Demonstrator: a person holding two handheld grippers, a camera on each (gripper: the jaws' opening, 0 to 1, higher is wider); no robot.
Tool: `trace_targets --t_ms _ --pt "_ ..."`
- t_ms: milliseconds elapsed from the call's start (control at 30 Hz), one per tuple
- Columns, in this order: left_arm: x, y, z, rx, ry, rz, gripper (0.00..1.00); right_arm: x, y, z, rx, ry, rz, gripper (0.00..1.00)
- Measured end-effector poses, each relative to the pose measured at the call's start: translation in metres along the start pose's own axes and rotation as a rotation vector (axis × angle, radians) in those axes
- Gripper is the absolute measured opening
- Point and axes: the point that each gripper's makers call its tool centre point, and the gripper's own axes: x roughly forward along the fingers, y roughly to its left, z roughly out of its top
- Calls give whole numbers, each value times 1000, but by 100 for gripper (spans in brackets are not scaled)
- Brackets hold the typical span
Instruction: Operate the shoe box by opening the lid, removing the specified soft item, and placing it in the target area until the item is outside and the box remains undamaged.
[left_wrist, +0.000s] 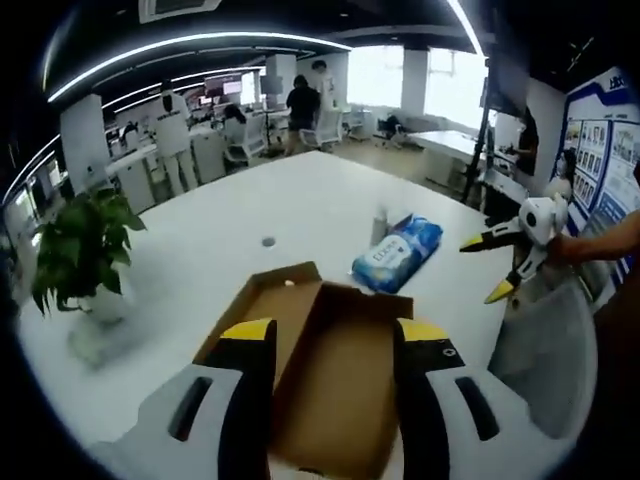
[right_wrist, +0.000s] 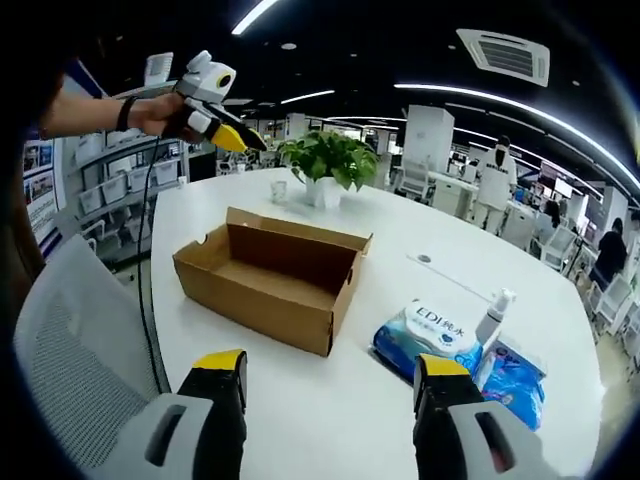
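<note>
The open shoe box (right_wrist: 268, 278) sits mid-tabletop (right_wrist: 380, 400), the blue wipes pack (right_wrist: 432, 340) just beside it with bare white surface all around. Left tool (left_wrist: 335, 345) hovers over the box with jaws apart, holding nothing. Right tool (right_wrist: 332, 372) hangs spread and empty near the tabletop's edge, beside a grey chair (right_wrist: 70, 350).

Open-plan office. Long curved light strips (left_wrist: 190, 45) run across a dark ceiling with an air-conditioning vent (right_wrist: 503, 52). Rows of white desks and partitions (left_wrist: 150, 165) with monitors at the far end; several people (left_wrist: 300, 105) stand or sit among them. Large white round tabletop (right_wrist: 400, 300) up front, mesh office chair (right_wrist: 75, 350) beside it. Potted plant (right_wrist: 325, 160) on the tabletop. Poster board (left_wrist: 600, 150) on one wall, bright windows (left_wrist: 385, 75) behind.
</note>
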Motion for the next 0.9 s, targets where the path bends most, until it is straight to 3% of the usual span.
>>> trace_targets --t_ms 400,633,900 --pt "-30 14 -51 -166 -37 102 46 19 11 15 -9 -9 33 67" --pt "-35 11 -94 -238 -12 149 46 26 12 19 -6 -11 38 67" --pt "-31 13 -125 -324 25 191 46 30 16 19 -3 -8 45 67"
